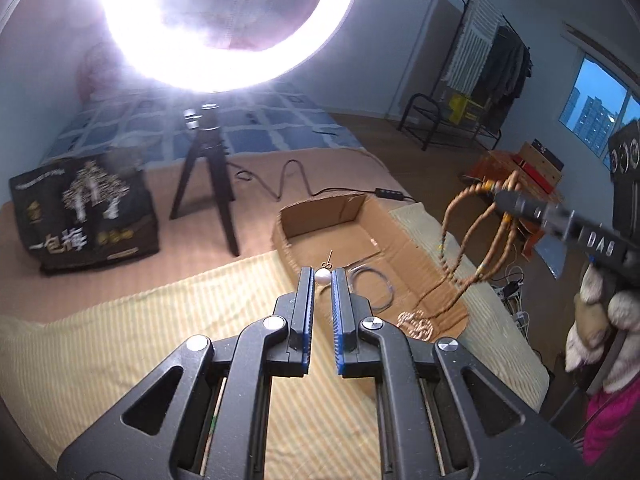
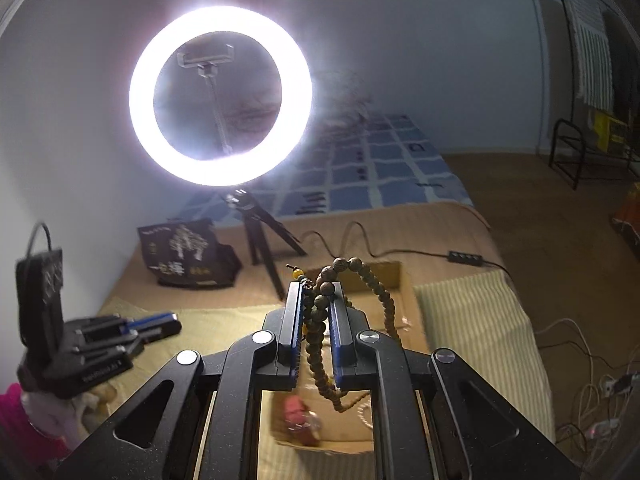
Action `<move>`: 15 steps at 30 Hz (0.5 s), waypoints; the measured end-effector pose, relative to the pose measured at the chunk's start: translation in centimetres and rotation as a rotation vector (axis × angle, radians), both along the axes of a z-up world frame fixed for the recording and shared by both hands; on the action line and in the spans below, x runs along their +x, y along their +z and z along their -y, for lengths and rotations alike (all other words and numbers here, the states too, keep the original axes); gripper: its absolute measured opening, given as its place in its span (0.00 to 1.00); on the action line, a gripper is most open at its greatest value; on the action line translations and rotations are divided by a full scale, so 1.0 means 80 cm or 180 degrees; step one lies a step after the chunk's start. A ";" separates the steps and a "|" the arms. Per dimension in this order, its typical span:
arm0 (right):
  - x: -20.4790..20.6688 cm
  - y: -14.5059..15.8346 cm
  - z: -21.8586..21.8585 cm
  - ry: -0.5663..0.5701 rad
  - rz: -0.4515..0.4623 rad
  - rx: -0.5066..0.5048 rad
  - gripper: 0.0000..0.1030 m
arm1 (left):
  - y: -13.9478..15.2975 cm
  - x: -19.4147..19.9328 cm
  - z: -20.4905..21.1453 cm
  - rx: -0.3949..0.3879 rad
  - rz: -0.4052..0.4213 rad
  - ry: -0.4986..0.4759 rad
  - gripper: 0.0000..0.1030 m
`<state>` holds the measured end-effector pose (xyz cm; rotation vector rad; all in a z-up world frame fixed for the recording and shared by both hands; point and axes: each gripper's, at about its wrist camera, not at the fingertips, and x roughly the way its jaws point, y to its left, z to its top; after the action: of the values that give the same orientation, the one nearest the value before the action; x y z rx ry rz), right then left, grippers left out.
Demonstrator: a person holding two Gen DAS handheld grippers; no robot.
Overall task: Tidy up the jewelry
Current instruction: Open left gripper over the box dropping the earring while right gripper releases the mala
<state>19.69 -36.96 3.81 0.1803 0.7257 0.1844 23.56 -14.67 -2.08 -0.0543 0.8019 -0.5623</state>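
Jewelry is held in both grippers above a bed covered by a striped yellow cloth (image 1: 132, 332). Behind the cloth a lit ring lamp (image 2: 220, 96) stands on a small black tripod (image 1: 206, 176), with a dark printed bag (image 1: 84, 216) to its left. An open cardboard box (image 1: 360, 232) lies on the cloth, and a thin loop of wire-like necklace (image 1: 370, 286) rests inside it.

The right gripper (image 2: 316, 292) has its jaws closed on a long string of brown wooden beads (image 2: 316, 320) — the loops hang down over the box, their lower end just above or touching its near edge; which, I cannot tell. In the left view the same string (image 1: 472, 240) dangles from that gripper's tip at the right.

The left gripper (image 1: 322, 276) has its jaws nearly closed on a small white pearl earring (image 1: 322, 276), pinched at the very tips, with its thin gold stem (image 1: 328, 260) sticking up — it sits in the air over the box's near-left edge.
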 end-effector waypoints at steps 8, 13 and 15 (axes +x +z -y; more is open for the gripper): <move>0.013 -0.037 0.030 -0.0099 -0.0255 0.0062 0.10 | -0.018 0.039 0.054 0.0031 -0.0110 -0.0071 0.06; 0.018 -0.056 0.028 -0.0091 -0.0371 0.0005 0.10 | -0.039 0.062 0.078 0.0034 -0.0216 -0.0078 0.06; 0.021 -0.064 0.026 -0.0085 -0.0426 -0.0013 0.10 | -0.048 0.071 0.085 0.0040 -0.0272 -0.0055 0.06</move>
<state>21.36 -39.05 -1.35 0.1997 0.8561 0.1465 29.23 -21.48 -5.92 -0.0602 0.8897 -0.5741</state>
